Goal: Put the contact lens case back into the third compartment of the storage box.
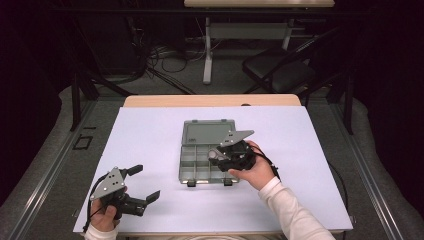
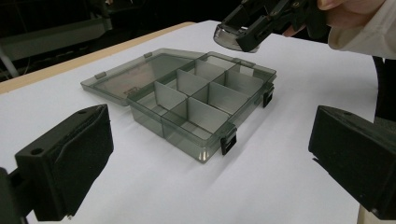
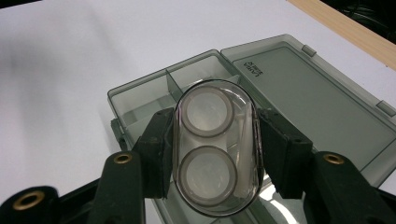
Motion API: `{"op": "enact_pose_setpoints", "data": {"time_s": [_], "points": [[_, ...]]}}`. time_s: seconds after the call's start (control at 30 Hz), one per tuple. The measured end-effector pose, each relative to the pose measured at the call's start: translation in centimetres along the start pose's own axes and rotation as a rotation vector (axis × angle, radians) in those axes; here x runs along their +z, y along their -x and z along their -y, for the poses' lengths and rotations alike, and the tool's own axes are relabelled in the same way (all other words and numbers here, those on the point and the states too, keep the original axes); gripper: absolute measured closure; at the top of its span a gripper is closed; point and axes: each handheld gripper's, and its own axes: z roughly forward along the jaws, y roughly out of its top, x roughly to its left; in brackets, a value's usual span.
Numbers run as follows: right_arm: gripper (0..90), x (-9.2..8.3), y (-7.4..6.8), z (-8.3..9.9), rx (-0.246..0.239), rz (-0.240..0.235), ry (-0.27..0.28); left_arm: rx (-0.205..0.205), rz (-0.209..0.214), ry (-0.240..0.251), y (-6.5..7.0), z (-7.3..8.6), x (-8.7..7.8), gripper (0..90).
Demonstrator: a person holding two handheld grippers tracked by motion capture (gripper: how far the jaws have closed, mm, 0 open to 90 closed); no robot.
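Observation:
A smoky grey compartment box [image 1: 204, 134] lies open in the middle of the white sheet, its lid [image 3: 308, 88] folded flat on the far side. The box [image 2: 187, 93] has several divided cells that look empty. My right gripper [image 3: 215, 154] is shut on a clear oval case [image 3: 215, 147] with two round wells, and its pads [image 3: 161, 154] press on the case's long sides. It hovers over the box's right side [image 1: 220, 156]. From the left gripper view, the case [image 2: 229, 38] hangs above the far cells. My left gripper [image 1: 145, 183] rests open near the front left, with nothing between its jaws [image 2: 210, 168].
The white sheet [image 1: 150, 130] covers most of a wooden table, whose edge [image 1: 210, 100] shows at the back. Beyond it stand a table leg [image 1: 207, 50], a dark chair [image 1: 280, 70] and loose cables on the floor.

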Motion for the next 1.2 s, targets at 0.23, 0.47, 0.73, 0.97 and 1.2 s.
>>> {"op": "enact_pose_setpoints", "data": {"time_s": [0.23, 0.47, 0.73, 0.97, 1.2], "points": [[48.7, 0.9, 0.4, -0.5, 0.003, -0.001, -0.011, 0.000, 0.001, 0.000, 0.0, 0.0, 0.0, 0.2], [48.7, 1.6, 0.9, -0.8, 0.013, 0.007, -0.018, 0.000, 0.001, 0.000, 0.0, 0.0, 0.0, 0.2], [48.7, 2.7, 1.7, -0.8, 0.037, 0.014, -0.046, 0.001, 0.002, -0.001, 0.0, 0.0, 0.0, 0.2], [48.7, 3.5, 2.4, -0.6, 0.065, 0.029, -0.063, 0.001, 0.002, -0.001, 0.0, 0.0, 0.0, 0.2], [48.6, 3.9, 3.1, -0.3, 0.106, 0.053, -0.083, 0.001, 0.003, -0.001, 0.0, 0.0, 0.0, 0.2]]}}
